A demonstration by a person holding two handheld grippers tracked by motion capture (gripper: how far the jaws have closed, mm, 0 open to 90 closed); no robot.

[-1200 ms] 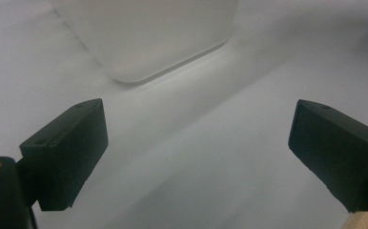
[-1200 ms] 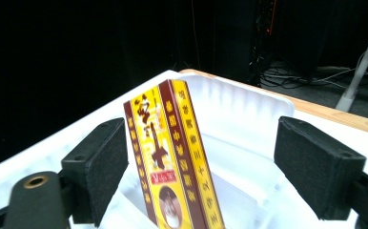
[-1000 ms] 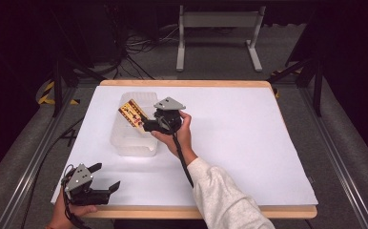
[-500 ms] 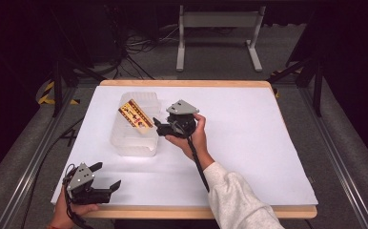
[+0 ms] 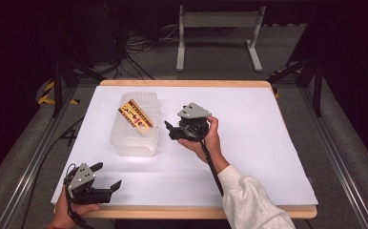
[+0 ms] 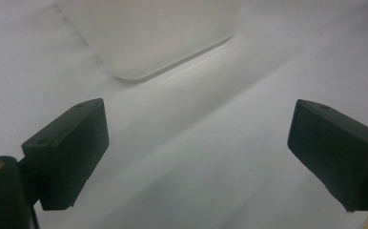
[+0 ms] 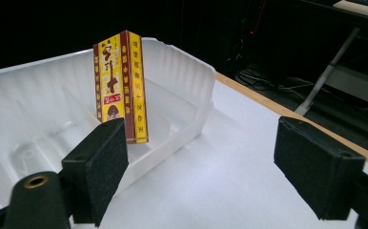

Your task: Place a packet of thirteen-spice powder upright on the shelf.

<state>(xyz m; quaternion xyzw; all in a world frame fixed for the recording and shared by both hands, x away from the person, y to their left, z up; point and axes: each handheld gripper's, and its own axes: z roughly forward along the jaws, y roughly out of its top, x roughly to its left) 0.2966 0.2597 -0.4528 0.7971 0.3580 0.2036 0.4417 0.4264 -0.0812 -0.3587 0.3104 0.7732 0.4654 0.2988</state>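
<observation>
Two tools released and empty: right tool [image 5: 168, 130] just beside the clear tray [image 5: 135, 147] (yellow-red packet [image 5: 135, 116] propped inside, apparently delivered), left tool [image 5: 107, 177] near the bench [image 5: 268, 143] edge.

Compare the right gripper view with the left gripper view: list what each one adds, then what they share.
The right gripper view adds the yellow and red box leaning inside the clear plastic tray, its inner dividers, the table's wooden edge and a metal stand beyond. The left gripper view adds a rounded outer corner of the tray, seen from low on the table. Both share the tray, the white table surface and their own open black jaws.
</observation>
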